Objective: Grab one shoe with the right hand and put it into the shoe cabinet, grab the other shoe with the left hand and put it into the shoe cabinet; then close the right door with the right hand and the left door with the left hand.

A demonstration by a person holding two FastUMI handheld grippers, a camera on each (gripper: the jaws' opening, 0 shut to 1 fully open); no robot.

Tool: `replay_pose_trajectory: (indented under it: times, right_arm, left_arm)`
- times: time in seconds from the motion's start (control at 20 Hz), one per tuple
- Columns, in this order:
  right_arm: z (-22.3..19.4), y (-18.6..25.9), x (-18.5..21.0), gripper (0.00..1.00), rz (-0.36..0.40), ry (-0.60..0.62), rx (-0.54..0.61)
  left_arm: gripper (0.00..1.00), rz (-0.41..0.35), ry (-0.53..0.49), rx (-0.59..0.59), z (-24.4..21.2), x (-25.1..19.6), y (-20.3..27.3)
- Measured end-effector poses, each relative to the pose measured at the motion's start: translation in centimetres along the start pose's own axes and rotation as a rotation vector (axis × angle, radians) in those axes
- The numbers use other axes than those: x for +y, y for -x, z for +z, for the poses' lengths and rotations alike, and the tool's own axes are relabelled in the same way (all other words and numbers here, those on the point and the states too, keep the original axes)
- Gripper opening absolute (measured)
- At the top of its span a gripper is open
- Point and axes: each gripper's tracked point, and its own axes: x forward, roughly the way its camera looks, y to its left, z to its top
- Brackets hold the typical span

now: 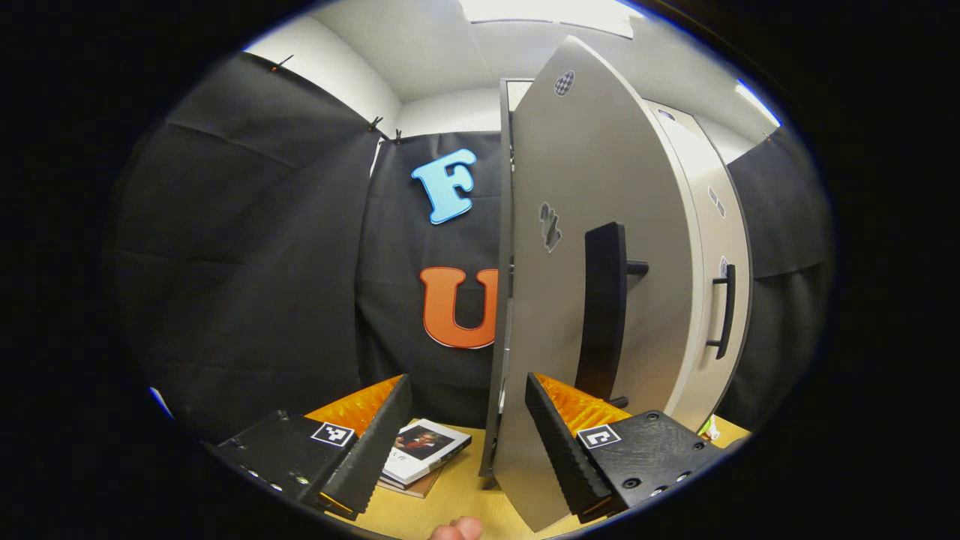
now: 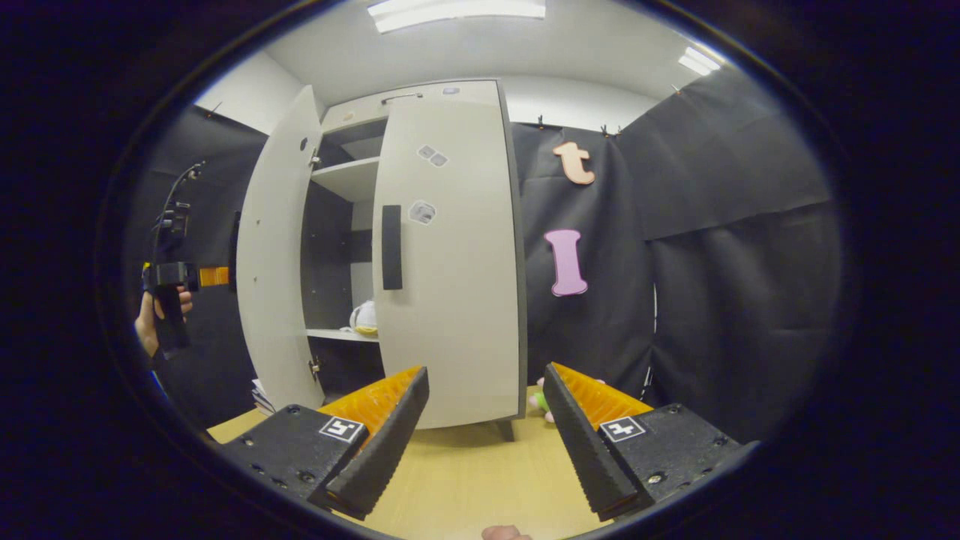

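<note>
Pale wooden tabletop (image 2: 465, 472) lies under the right gripper (image 2: 486, 435), whose fingers are spread and empty. Beyond it the tall grey shoe cabinet's right door (image 2: 450, 262) looks nearly shut, and a light-coloured shoe (image 2: 365, 318) sits on the shelf inside. The left gripper (image 1: 465, 439), also spread wide, faces the swung-out left door (image 1: 592, 300) edge-on; pushing flat near its black bar handle (image 1: 600, 311) should swing it shut smoothly.

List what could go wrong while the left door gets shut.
1. The left claw straddles the left door's lower edge, open; pushing from there, it may slip or jam.
2. A shoe sits near the shelf's front; if it overhangs, the door may catch it.
3. The books beside the door could be knocked.
</note>
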Motion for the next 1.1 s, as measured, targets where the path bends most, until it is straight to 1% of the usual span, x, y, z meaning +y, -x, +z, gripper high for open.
replay_pose_trajectory:
  times: [0.2,0.35,0.4,0.55,0.7,0.95,1.1]
  right_arm:
    - [-0.4,-0.5,-0.2,0.99,-0.004,0.001,0.007]
    - [-0.6,-0.7,-0.5,0.99,-0.013,0.006,0.014]
    - [-0.6,-0.5,-0.5,0.99,-0.015,0.007,0.014]
    - [-0.5,-0.2,-0.6,0.98,-0.025,0.011,0.005]
    - [-0.3,-0.2,-0.7,0.98,-0.035,0.019,0.002]
    - [0.0,0.1,-0.7,0.99,-0.04,0.004,-0.014]
    - [0.2,0.6,-0.5,0.99,-0.027,-0.018,-0.011]
  left_arm:
    - [0.92,-0.066,0.016,-0.003,-0.3,-3.3,-0.7]
    - [0.92,-0.139,0.028,-0.001,-0.6,-6.8,-2.0]
    - [0.92,-0.144,0.024,0.004,-1.0,-7.5,-2.4]
    - [0.92,-0.108,0.012,0.0,-1.5,-7.6,-1.8]
    - [0.92,-0.108,0.017,-0.022,-1.6,-7.8,0.0]
    - [0.93,-0.149,-0.021,-0.046,-2.3,-9.1,5.5]
    - [0.92,-0.18,-0.037,-0.045,-3.2,-10.6,9.2]
